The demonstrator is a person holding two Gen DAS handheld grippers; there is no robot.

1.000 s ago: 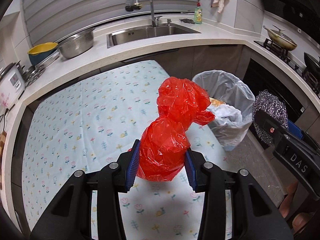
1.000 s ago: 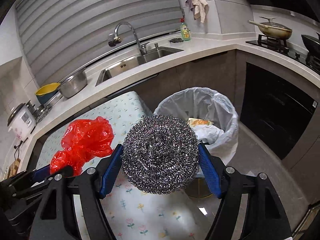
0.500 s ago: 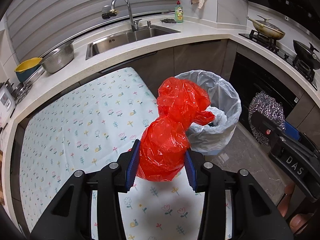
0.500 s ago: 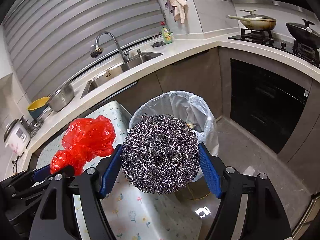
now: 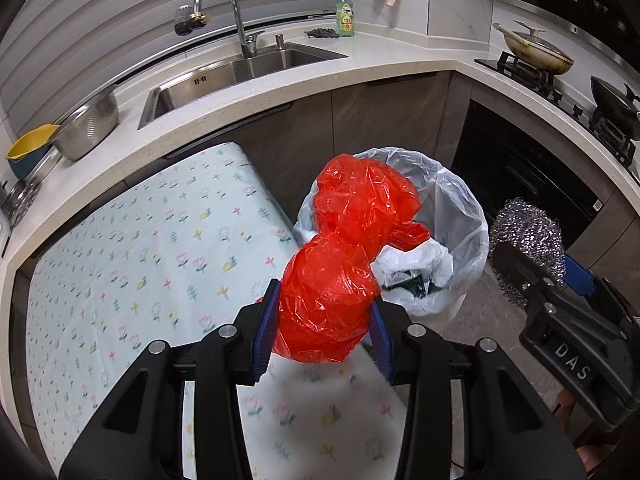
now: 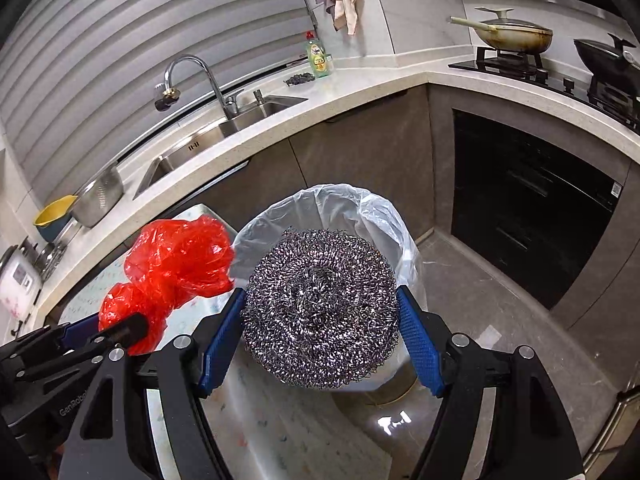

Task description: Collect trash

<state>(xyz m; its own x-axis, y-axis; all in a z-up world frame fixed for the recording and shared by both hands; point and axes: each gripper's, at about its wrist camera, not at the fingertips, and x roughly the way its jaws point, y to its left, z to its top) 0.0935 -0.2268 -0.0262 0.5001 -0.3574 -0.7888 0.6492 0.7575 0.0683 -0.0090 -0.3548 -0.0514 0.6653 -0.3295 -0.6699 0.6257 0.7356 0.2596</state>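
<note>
Carrying two bits of trash to the bin, drop not yet made.
L gripper [image 5: 322, 330] clamped on red plastic bag [image 5: 344, 256] at bin's [image 5: 464, 200] near-left rim; R gripper [image 6: 320, 332] clamped wide on steel scourer [image 6: 320, 312], bin behind. Next, prob: get over opening, then release.

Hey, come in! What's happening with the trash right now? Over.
Left gripper shut on red plastic bag. Right gripper shut on steel scourer. Both beside lined trash bin, nothing dropped in yet. Nothing in the way.
</note>
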